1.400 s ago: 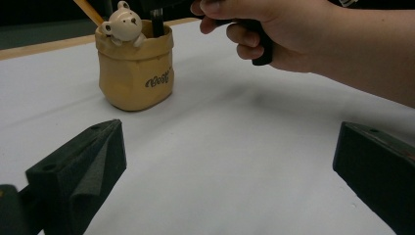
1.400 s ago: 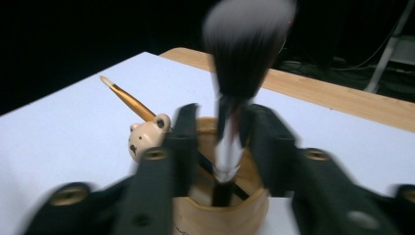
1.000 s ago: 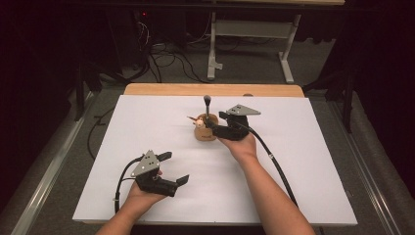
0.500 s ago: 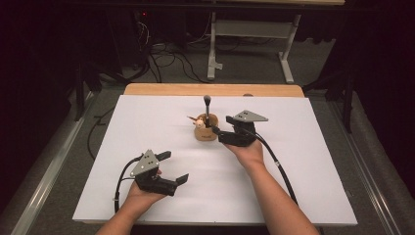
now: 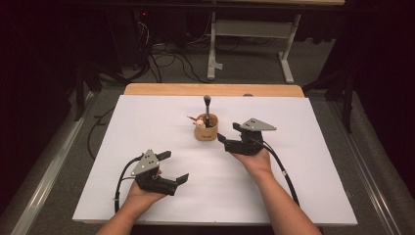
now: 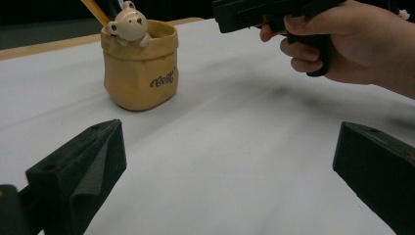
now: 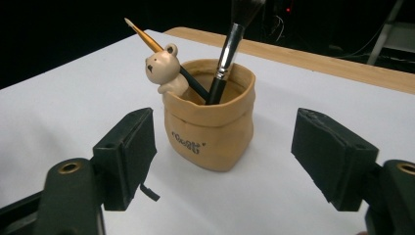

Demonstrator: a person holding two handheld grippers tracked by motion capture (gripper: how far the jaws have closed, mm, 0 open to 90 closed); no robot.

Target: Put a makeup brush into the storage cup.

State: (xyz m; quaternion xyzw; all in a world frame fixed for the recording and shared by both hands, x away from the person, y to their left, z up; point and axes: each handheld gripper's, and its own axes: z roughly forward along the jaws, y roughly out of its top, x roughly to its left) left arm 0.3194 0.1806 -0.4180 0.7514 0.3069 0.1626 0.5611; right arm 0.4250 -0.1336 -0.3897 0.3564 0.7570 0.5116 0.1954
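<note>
A tan bag-shaped pot (image 5: pixel 206 132) with a small bear on its rim stands on the white table (image 5: pixel 303 196), a little beyond the middle. A black make-up brush (image 5: pixel 207 105) and an orange-tipped pencil (image 7: pixel 144 35) stand in it. My right gripper (image 5: pixel 228 133) hovers just right of the pot and points at it. Its jaws have just been opening and hold nothing; in the right gripper view the pot (image 7: pixel 210 129) sits beyond the fingers (image 7: pixel 128 156). My left gripper (image 5: pixel 172 167) rests open and empty near the front left, with the pot (image 6: pixel 139 68) far ahead of it.
A wooden strip (image 5: pixel 210 89) runs along the table's far edge. Beyond it on the floor are cables (image 5: pixel 166 58) and a white table frame (image 5: pixel 215 54). The right gripper's cable (image 5: pixel 284 171) trails back along the forearm.
My right gripper has drawn back from the pot toward the person and slightly right, its jaws spreading wider. The left gripper, the pot and its contents have stayed put.
</note>
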